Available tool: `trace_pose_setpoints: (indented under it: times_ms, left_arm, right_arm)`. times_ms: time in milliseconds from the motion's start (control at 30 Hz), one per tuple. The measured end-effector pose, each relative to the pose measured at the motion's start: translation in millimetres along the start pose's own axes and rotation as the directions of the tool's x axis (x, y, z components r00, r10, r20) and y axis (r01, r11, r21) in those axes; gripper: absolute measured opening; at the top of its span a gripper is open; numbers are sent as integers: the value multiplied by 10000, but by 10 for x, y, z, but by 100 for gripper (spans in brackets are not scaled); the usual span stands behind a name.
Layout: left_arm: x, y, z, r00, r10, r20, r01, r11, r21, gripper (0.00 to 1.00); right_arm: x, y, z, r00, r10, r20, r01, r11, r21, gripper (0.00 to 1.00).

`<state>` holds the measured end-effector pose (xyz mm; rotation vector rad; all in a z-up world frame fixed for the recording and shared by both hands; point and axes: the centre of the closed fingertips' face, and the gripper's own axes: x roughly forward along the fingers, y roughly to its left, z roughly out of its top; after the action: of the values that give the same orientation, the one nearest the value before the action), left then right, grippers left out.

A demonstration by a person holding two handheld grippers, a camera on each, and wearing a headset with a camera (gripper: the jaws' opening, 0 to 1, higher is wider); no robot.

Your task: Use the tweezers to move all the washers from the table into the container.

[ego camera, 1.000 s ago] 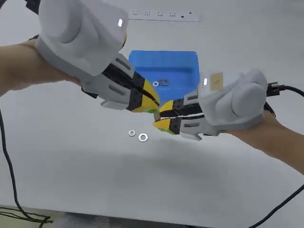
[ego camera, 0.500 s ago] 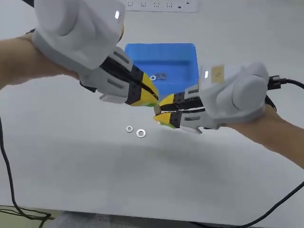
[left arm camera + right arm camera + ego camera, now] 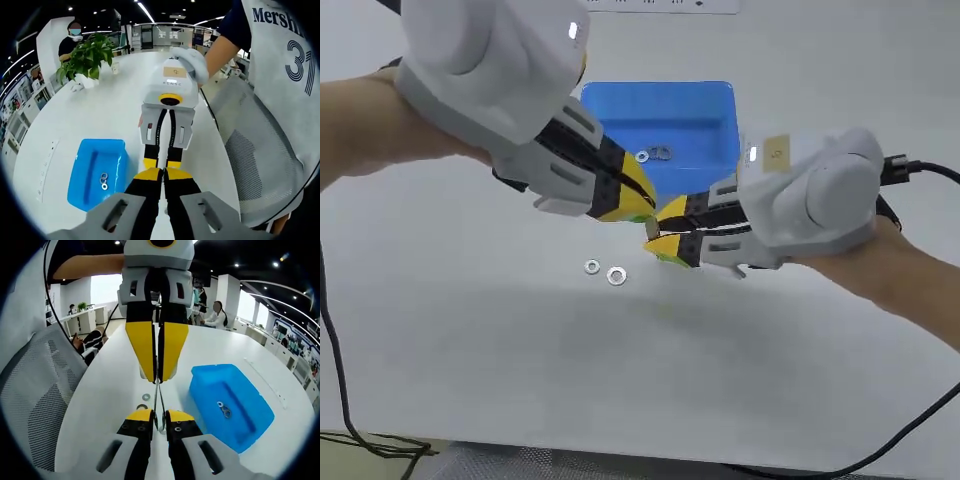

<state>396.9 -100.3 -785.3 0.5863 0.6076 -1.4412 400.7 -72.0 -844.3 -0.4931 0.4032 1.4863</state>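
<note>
Squarely opposed, left gripper and right gripper pinch the tweezers.

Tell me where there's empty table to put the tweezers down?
The wide tabletop between the two washers and the near edge is free. Crowded: where the left gripper and right gripper meet, beside the washers and blue container.
</note>
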Motion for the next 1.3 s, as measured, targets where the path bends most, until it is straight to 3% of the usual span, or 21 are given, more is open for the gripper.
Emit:
trace_pose_setpoints:
  times_ms: [500,833,1033,1300]
  left_arm:
    - [35,23,25,9998,-125,154,126,9999,-99,6]
    - [10,-7,-4,9996,-171,-209,172,9998,69,6]
    - [-35,-10,-8,9996,-126,-253,130,9998,134,6]
    - [-166,-10,108,9996,64,-292,-48,9986,527,6]
  right_arm:
    - [-11,0,-17,10000,10,18,-10,10000,39,10]
    - [2,19,-1,9999,87,-68,-87,9999,84,10]
    - [-20,33,80,9999,86,89,-86,9999,63,10]
    - [-118,21,221,10000,-44,82,46,9996,-261,10]
